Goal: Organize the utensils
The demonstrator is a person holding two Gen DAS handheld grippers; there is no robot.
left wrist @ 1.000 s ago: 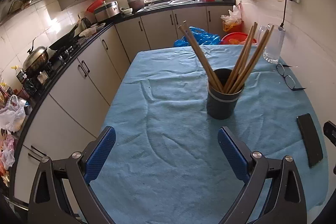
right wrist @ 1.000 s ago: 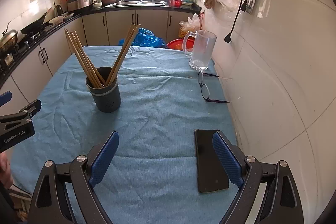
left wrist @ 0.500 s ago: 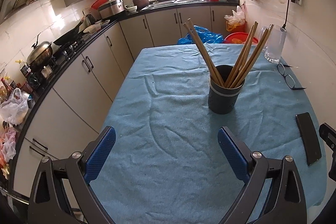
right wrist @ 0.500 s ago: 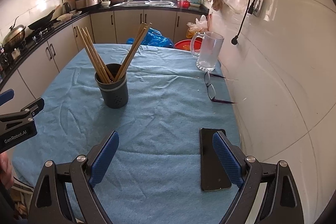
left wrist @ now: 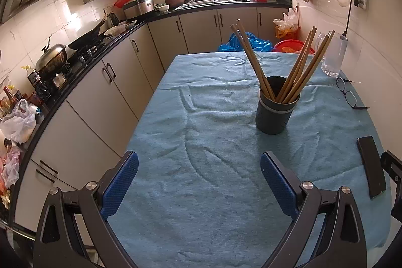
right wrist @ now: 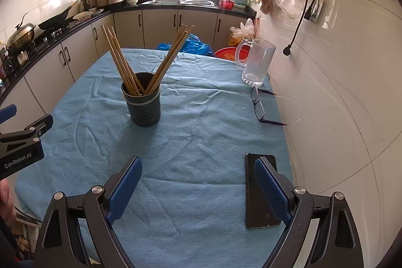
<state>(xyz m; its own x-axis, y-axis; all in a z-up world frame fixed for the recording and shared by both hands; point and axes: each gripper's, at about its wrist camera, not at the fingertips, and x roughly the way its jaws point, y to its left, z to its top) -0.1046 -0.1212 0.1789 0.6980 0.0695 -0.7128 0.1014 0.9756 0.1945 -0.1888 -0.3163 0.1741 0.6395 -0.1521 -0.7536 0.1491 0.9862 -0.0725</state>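
Note:
A dark round utensil holder [left wrist: 275, 107] [right wrist: 143, 102] stands upright on the blue tablecloth [left wrist: 213, 142] [right wrist: 196, 132]. Several wooden chopsticks [left wrist: 253, 62] [right wrist: 123, 62] lean out of it in two fans, left and right. My left gripper [left wrist: 198, 180] hangs open over the near part of the cloth, well short of the holder, nothing between its blue pads. My right gripper [right wrist: 198, 185] is open too, empty, nearer the wall side. The left gripper's body [right wrist: 22, 145] shows at the left edge of the right wrist view.
A black phone [right wrist: 261, 192] [left wrist: 371, 165] lies under my right gripper's right finger. Glasses [right wrist: 260, 107] [left wrist: 348, 93] and a clear glass mug [right wrist: 256, 64] [left wrist: 333, 58] sit by the tiled wall. Kitchen cabinets and a stove run along the left.
Both grippers have drawn back and risen a little; the holder looks slightly farther off. Nothing on the table has moved and both grippers stay open.

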